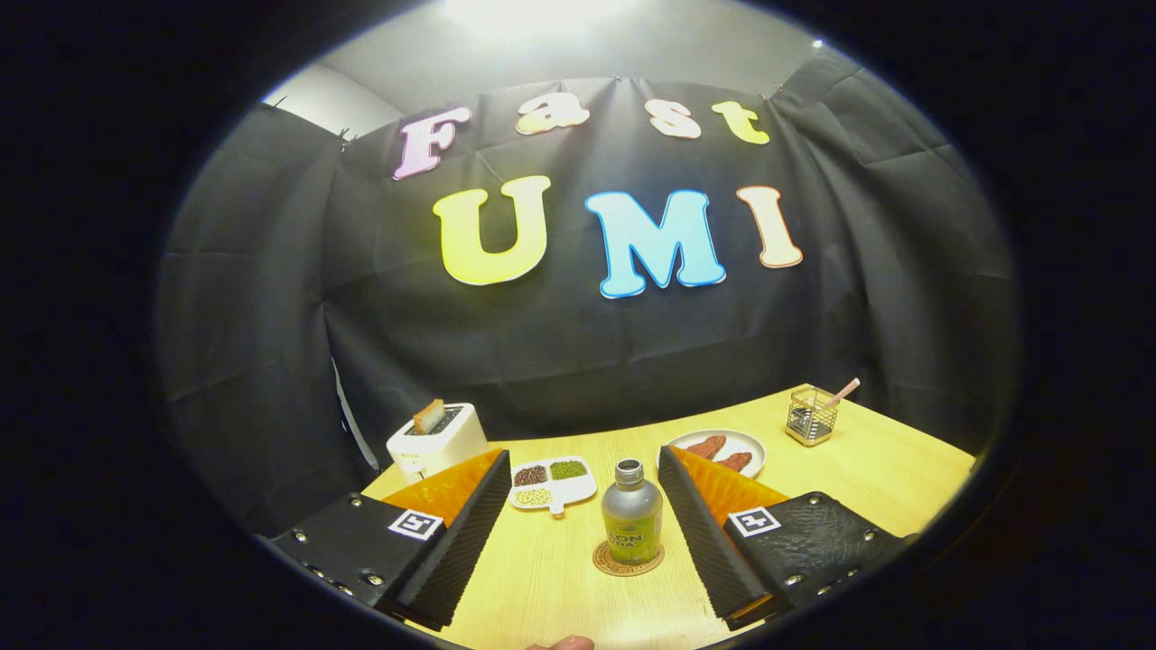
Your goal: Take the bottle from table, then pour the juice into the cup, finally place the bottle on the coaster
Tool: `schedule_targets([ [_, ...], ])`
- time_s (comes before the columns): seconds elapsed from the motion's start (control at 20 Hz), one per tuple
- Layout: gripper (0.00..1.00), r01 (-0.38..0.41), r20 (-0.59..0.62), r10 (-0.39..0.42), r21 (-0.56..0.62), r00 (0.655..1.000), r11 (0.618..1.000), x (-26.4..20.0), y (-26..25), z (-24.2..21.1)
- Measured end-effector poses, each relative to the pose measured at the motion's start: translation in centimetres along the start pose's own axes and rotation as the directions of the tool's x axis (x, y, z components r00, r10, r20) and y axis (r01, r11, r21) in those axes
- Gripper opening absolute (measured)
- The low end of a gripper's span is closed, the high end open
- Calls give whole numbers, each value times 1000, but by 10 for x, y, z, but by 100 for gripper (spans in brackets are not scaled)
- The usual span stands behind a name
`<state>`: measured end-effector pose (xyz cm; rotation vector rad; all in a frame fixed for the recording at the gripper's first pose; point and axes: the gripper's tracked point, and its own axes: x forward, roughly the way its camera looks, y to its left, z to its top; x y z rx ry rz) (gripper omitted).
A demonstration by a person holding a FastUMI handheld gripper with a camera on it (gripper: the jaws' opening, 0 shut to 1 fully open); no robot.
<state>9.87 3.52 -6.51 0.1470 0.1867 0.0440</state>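
Note:
A small silver bottle [631, 511] with a yellow-green label stands upright on a round cork coaster [628, 559] on the wooden table [867, 469]. It sits between the two fingers of my gripper [583, 524], which is open wide. Neither finger touches the bottle; there is a gap on each side. The bottle has no cap on its neck.
Beyond the bottle lies a white divided dish [552, 482] with beans and grains. A white toaster [438, 438] with a slice of toast stands at the back left. A plate [720, 450] with reddish food lies at the back right, and a wire holder [810, 416] stands farther right.

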Motion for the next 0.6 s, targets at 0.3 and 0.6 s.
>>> schedule_targets([
  [0.3, 99, -25, 46, 25, -8, 999, 1000, -39, 6, 36],
  [0.6, 99, -88, 64, 90, -33, 994, 996, -68, 22, 45],
])
